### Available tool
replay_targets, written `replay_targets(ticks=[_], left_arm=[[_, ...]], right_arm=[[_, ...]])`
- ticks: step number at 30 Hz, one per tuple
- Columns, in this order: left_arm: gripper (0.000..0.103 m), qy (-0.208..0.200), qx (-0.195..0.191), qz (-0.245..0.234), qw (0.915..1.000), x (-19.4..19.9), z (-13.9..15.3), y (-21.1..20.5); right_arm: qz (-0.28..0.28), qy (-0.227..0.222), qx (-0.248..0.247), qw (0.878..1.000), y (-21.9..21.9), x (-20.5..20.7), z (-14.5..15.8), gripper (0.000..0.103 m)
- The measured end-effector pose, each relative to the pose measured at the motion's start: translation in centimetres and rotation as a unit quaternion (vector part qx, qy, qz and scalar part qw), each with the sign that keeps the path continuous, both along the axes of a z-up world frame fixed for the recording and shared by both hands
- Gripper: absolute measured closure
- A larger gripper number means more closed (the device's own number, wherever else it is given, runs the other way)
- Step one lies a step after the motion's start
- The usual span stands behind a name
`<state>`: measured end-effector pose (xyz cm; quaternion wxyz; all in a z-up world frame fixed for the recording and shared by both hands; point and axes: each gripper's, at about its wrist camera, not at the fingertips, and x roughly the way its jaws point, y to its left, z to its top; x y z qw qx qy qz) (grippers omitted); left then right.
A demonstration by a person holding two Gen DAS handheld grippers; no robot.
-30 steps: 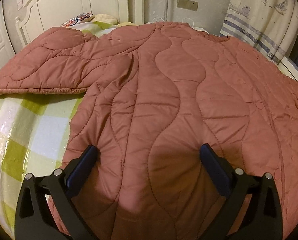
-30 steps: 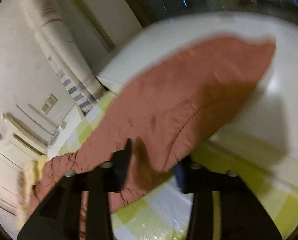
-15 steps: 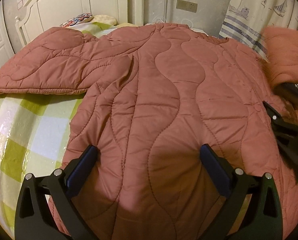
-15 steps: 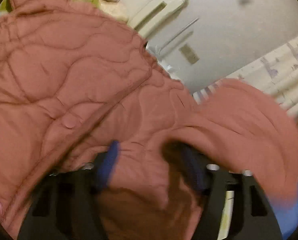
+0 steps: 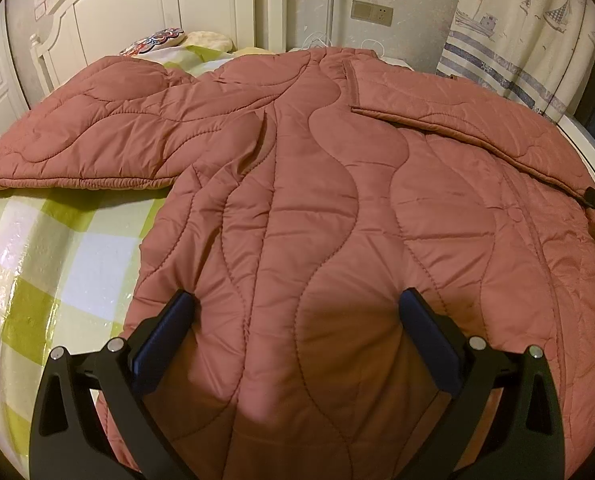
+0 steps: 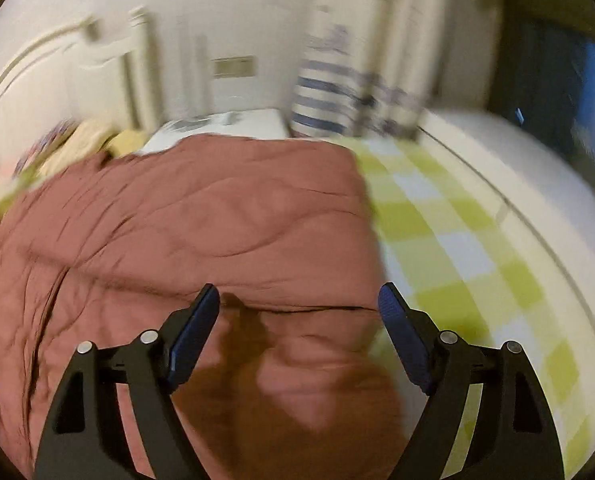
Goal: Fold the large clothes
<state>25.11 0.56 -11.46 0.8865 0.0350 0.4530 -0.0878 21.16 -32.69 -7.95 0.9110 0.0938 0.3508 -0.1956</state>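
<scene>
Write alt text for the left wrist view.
A pink quilted jacket lies spread on a bed with a green-checked sheet, its right sleeve folded across the body. The left gripper hangs open over the hem, gripping nothing.

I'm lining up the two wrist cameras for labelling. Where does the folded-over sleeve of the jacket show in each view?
Left wrist view: the folded sleeve lies at upper right, slanting across the jacket.
Right wrist view: blurred; a folded layer fills the centre, above the right gripper, whose empty jaws are opening. Whether it is the sleeve I cannot tell.
Shared landmark: the wall switch plate.
</scene>
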Motion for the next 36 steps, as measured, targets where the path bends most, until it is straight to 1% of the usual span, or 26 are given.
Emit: replay_targets(ticks=[2,4,5,8,11,12,13,14,15,16,17,18,19,20,21,22,23,25,27,29,31,32,33,34,35,36], left_arm=[[0.002,0.002,-0.001,-0.002,1.0000,0.0,0.0,0.0],[0.002,0.007,-0.010,0.000,0.9999,0.0,0.3,0.2],[0.002,0.011,-0.023,-0.007,0.9996,0.4,0.6,0.3],[0.002,0.011,-0.068,-0.007,0.9976,1.9,2.1,0.6],[0.002,-0.010,-0.101,-0.011,0.9948,4.4,4.7,-0.4],[0.002,-0.019,-0.103,-0.011,0.9945,5.6,5.3,-1.3],[0.002,-0.027,-0.095,-0.008,0.9951,6.7,5.7,-2.1],[0.005,-0.035,-0.084,-0.003,0.9958,8.0,5.8,-3.2],[0.009,-0.043,-0.075,0.000,0.9963,9.4,5.6,-4.4],[0.018,-0.044,-0.068,0.000,0.9967,10.7,5.2,-5.1],[0.027,-0.035,-0.064,0.003,0.9973,12.0,4.5,-5.8],[0.033,-0.011,-0.072,0.007,0.9974,13.5,3.4,-6.5],[0.053,0.017,-0.095,0.003,0.9953,14.4,2.2,-6.9],[0.067,0.026,-0.114,0.000,0.9932,14.5,1.7,-7.3],[0.070,0.015,-0.113,0.001,0.9935,13.9,1.7,-7.5],[0.088,0.006,-0.109,-0.010,0.9939,13.1,1.9,-8.1],[0.092,-0.003,-0.109,-0.033,0.9935,11.8,2.4,-8.8],[0.094,-0.023,-0.101,-0.051,0.9933,9.4,2.9,-9.3],[0.095,-0.035,-0.095,-0.064,0.9928,7.0,3.4,-9.4],[0.095,-0.038,-0.092,-0.062,0.9931,5.2,3.5,-8.7],[0.094,-0.038,-0.082,-0.044,0.9949,4.4,3.2,-7.6],[0.089,-0.037,-0.080,-0.042,0.9952,4.4,3.1,-7.3],[0.087,-0.037,-0.080,-0.047,0.9950,4.6,2.8,-6.9],[0.070,-0.035,-0.078,-0.047,0.9952,4.7,2.6,-6.7],[0.041,-0.036,-0.084,-0.039,0.9951,4.8,2.6,-6.3],[0.029,-0.045,-0.095,-0.030,0.9940,4.7,2.7,-5.8]], right_arm=[[-0.016,-0.010,0.017,1.000,-0.9,-1.0,0.1,0.024],[-0.024,-0.016,0.015,0.999,-1.2,-1.6,0.2,0.024],[-0.025,-0.015,0.015,0.999,-2.3,-0.6,0.2,0.024],[-0.031,-0.011,0.010,0.999,-2.5,-0.2,0.0,0.024],[-0.045,-0.023,0.009,0.999,-2.9,0.0,0.0,0.024],[-0.049,-0.035,0.016,0.998,-3.3,-0.3,0.1,0.024],[-0.051,-0.045,0.023,0.997,-3.5,-0.4,0.1,0.024],[-0.057,-0.058,0.036,0.996,-4.0,-0.9,0.1,0.024],[-0.062,-0.063,0.044,0.995,-4.4,-0.9,0.1,0.024],[-0.066,-0.066,0.055,0.994,-4.8,-1.1,0.0,0.024],[-0.069,-0.068,0.064,0.993,-5.2,-1.2,0.0,0.024],[-0.071,-0.070,0.069,0.993,-5.5,-1.2,0.0,0.024],[-0.073,-0.071,0.072,0.992,-5.6,-1.3,0.0,0.024],[-0.073,-0.072,0.073,0.992,-5.7,-1.3,0.0,0.024],[-0.073,-0.072,0.072,0.992,-5.7,-1.3,0.1,0.024],[-0.074,-0.074,0.071,0.992,-5.7,-1.4,0.1,0.024],[-0.076,-0.076,0.071,0.992,-5.6,-1.4,0.1,0.024],[-0.084,-0.083,0.075,0.990,-5.8,-1.7,0.1,0.023],[-0.092,-0.090,0.089,0.988,-6.2,-2.0,0.0,0.021],[-0.098,-0.096,0.101,0.985,-6.6,-2.4,0.0,0.020],[-0.102,-0.099,0.109,0.984,-6.9,-2.6,-0.1,0.020],[-0.102,-0.099,0.110,0.984,-6.9,-2.6,-0.1,0.020],[-0.101,-0.098,0.108,0.984,-6.8,-2.5,0.0,0.020],[-0.101,-0.097,0.105,0.985,-6.6,-2.5,0.0,0.020],[-0.100,-0.096,0.101,0.985,-6.4,-2.4,0.1,0.020],[-0.099,-0.096,0.099,0.985,-6.4,-2.5,0.0,0.020]])
